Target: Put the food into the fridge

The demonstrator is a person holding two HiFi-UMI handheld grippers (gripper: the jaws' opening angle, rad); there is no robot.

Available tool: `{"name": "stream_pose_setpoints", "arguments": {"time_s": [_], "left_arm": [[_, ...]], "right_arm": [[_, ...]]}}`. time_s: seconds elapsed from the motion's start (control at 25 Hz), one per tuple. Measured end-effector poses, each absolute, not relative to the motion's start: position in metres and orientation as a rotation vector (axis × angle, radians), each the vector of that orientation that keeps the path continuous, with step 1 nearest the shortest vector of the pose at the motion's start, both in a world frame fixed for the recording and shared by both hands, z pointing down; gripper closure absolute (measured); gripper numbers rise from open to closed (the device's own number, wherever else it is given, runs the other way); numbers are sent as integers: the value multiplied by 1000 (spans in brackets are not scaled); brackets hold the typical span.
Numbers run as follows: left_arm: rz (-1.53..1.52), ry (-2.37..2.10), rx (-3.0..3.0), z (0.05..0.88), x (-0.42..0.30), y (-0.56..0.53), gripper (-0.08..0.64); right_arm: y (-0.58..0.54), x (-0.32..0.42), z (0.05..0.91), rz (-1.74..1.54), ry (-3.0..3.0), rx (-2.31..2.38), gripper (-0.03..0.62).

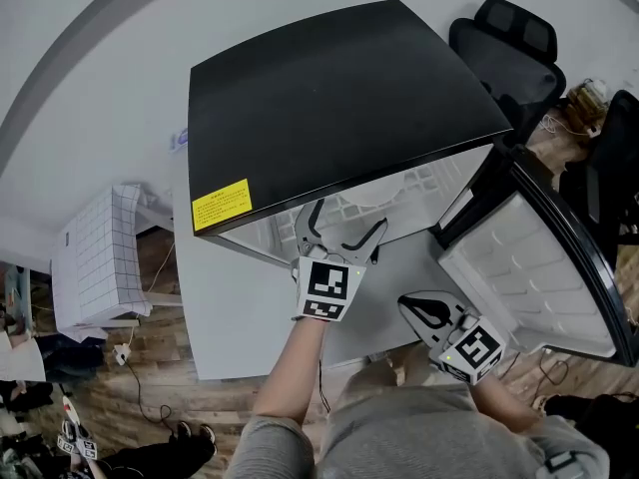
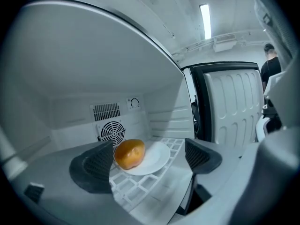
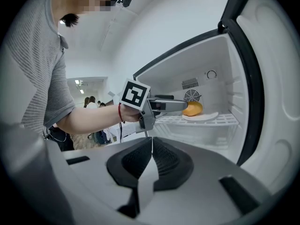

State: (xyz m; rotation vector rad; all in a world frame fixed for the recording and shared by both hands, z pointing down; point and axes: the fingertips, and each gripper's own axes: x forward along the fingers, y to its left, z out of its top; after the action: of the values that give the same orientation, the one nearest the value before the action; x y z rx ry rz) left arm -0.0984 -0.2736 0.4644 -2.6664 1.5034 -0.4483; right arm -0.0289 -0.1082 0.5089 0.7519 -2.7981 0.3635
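Observation:
An orange bread roll lies on a white plate on the wire shelf inside the small open fridge. The roll and plate also show in the right gripper view. My left gripper is open at the fridge mouth, its jaws wide apart just in front of the plate and holding nothing. In the head view the left gripper reaches into the opening. My right gripper is shut with nothing in it, held back below the fridge door.
The fridge door stands open to the right. A fan grille and dial are on the back wall. A black office chair stands behind the fridge. A white checked box sits at the left on the wooden floor.

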Motion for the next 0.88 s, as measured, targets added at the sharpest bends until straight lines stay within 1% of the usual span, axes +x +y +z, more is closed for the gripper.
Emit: {"name": "stream_pose_setpoints", "arguments": {"time_s": [0.6,0.64,0.68,0.72,0.76,0.8,0.84,0.88], "left_arm": [[-460,1536,-2667,470,-105,-261,103],[-465,1530,-2665,470,-105,-260,124],[-469,1524,-2663,470,-104,-259,186],[-470,1517,-2662,470,-104,-257,276],[-469,1508,-2666,470,-103,-256,350],[-468,1497,-2676,470,-102,-254,475],[-467,1483,-2693,471,-101,-253,549],[-467,1471,-2710,472,-100,-252,549]], "right_arm": [[-109,-29,502,334,-2810,758,578],[-108,-29,502,335,-2809,760,578],[-108,-28,503,335,-2805,762,578],[-107,-27,504,335,-2800,763,578],[-107,-27,504,334,-2797,765,578],[-106,-26,505,332,-2797,766,578],[-106,-26,504,329,-2798,767,578],[-106,-26,504,327,-2800,767,578]]}}
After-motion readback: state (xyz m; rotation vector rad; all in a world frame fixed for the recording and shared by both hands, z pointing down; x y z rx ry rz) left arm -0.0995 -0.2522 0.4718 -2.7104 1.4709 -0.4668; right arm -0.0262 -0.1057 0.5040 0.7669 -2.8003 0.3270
